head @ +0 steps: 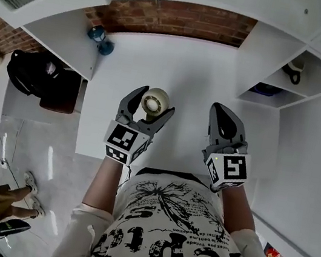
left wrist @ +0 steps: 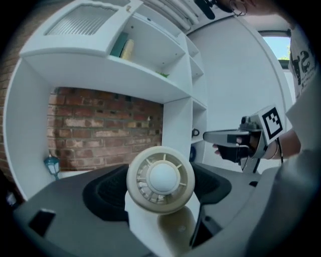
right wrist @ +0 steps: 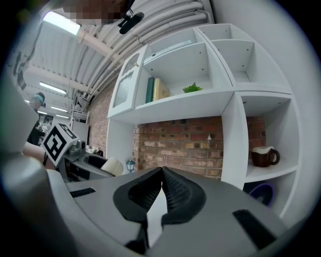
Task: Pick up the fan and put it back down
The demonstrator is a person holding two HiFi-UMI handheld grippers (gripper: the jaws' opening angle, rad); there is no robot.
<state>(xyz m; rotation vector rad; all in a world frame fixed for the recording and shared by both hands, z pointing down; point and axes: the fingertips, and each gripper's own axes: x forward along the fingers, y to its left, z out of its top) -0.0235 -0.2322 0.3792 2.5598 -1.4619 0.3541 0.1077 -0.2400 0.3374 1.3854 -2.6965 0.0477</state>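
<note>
Left gripper [head: 153,109] clasps fan [left wrist: 160,178], its base partly hidden

Light: bright and even over the white worktop [head: 183,67] | Sources: ceiling strip lamps [right wrist: 60,22] in the right gripper view, a glowing window [left wrist: 281,47] in the left gripper view | Shadows: soft, faint | Focus: fan [left wrist: 160,179] fairly crisp, near jaws blurred | Distortion: strong fisheye bend, black corners in both gripper views
</note>
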